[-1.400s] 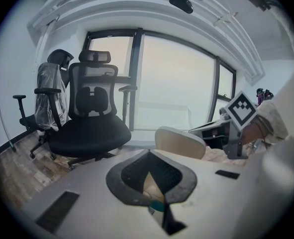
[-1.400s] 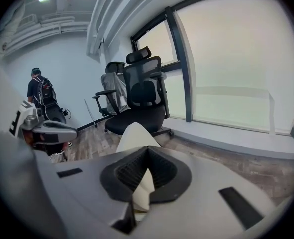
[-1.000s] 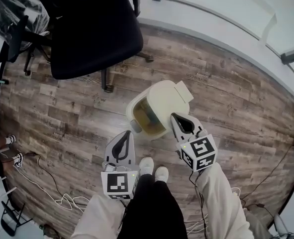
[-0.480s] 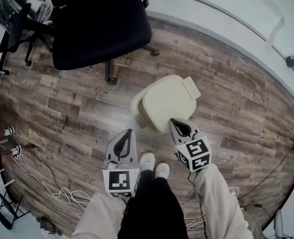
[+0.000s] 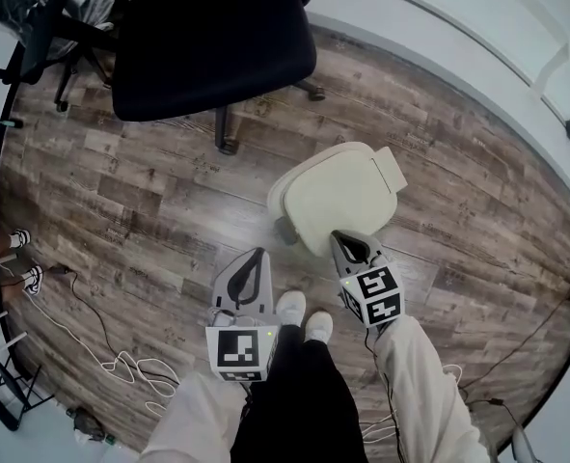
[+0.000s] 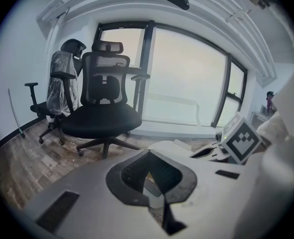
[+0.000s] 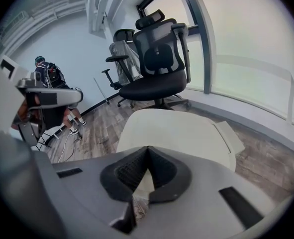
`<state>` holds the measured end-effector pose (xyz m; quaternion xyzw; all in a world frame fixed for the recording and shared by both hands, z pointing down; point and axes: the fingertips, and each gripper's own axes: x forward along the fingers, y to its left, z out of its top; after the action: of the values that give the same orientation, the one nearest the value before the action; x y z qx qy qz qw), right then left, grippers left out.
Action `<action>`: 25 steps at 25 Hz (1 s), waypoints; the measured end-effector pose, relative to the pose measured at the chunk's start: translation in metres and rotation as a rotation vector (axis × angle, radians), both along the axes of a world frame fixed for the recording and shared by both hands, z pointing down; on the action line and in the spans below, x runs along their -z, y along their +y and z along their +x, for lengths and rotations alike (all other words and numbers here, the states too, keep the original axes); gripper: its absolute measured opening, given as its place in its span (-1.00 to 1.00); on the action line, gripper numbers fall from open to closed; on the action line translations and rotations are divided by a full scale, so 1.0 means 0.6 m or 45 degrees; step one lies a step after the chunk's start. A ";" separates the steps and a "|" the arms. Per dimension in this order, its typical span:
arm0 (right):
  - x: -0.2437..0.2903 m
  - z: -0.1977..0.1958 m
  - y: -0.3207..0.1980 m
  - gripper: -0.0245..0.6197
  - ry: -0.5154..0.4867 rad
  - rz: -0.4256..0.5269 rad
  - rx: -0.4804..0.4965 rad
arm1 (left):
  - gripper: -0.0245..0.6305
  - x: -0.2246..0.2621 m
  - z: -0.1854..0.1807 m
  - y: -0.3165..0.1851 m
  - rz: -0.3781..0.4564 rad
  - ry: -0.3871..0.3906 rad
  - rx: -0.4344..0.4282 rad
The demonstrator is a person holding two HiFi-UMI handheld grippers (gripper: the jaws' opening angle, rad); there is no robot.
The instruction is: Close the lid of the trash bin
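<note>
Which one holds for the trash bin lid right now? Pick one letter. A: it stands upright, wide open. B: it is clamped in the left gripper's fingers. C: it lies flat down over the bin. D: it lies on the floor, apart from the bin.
C: in the head view the lid lies flat over the trash bin, and the right gripper view shows its cream top with no opening.

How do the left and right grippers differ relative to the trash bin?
The right gripper has tips at the near edge of the closed lid; the left gripper hangs over the floor, clear of it. The right gripper angles leftward toward the lid; the left gripper points nearly straight ahead. Both are shut and empty.
</note>
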<state>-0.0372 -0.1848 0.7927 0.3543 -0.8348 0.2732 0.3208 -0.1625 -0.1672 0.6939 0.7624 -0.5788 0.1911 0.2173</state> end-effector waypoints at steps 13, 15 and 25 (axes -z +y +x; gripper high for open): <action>-0.071 -0.019 0.012 -0.85 0.097 -0.093 0.004 | -0.90 -0.032 -0.005 0.011 -0.046 0.007 0.010; -0.082 -0.019 0.012 -0.85 0.114 -0.114 -0.005 | -0.90 -0.037 -0.003 0.011 -0.052 0.009 0.007; -0.104 -0.024 0.011 -0.85 0.161 -0.132 -0.002 | -0.90 -0.044 -0.015 0.010 -0.064 0.013 0.005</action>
<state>-0.0516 -0.1782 0.8549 0.3543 -0.7973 0.2933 0.3908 -0.1712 -0.1609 0.7206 0.7564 -0.5743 0.2015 0.2397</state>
